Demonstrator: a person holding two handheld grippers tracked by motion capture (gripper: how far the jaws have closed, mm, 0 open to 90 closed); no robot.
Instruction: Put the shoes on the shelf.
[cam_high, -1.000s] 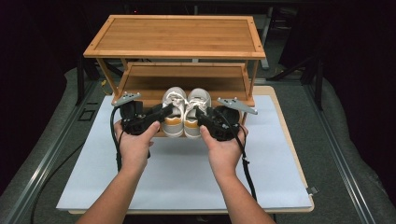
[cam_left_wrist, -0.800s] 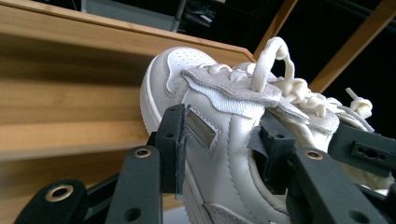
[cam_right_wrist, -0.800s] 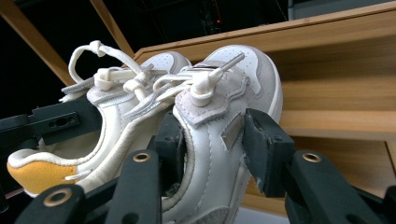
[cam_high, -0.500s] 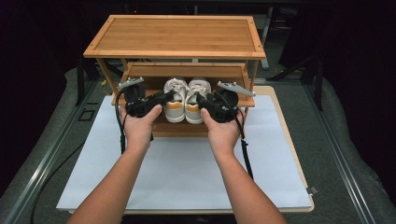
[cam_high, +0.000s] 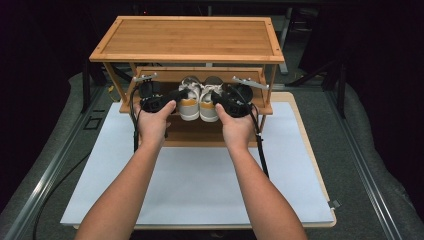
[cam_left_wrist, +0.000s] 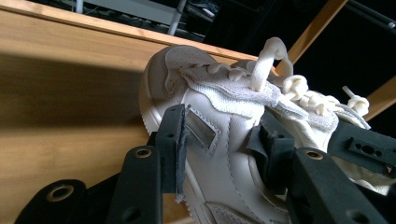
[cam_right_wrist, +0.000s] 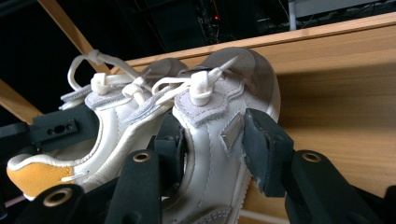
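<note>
**A:** Sneakers, a white pair, sit side by side on the lower shelf (cam_high: 260, 107) of the bamboo shoe rack (cam_high: 190, 40), heels with orange tabs facing the person. Left sneaker (cam_high: 189, 102) and right sneaker (cam_high: 210, 102) touch each other along their inner sides.

**B:** And each one is in a grip! The left gripper (cam_high: 175, 96) comes in from the left of the high view, its jaws pinching the left sneaker across the upper. In the left gripper view one pad presses the outer side panel by the small grey tab, the other sits inside the collar.

**A:** Same story opposite. The right gripper (cam_high: 217, 97) clamps the right sneaker: in the right gripper view one jaw is tucked inside by the tongue, the other presses the outer wall. Laces are tied in loose white bows on both.

**B:** What about the rack itself?

**A:** Two wooden tiers. The top shelf (cam_high: 150, 45) is bare planks with a raised edge; the lower tier carries the pair, right in the middle. The rack stands at the far end of the worktop (cam_high: 300, 150), on a white sheet (cam_high: 200, 180).

**B:** Both hands level, left hand (cam_high: 152, 120) and right hand (cam_high: 235, 125) just in front of the lower tier, cables trailing down toward the sheet.
</note>
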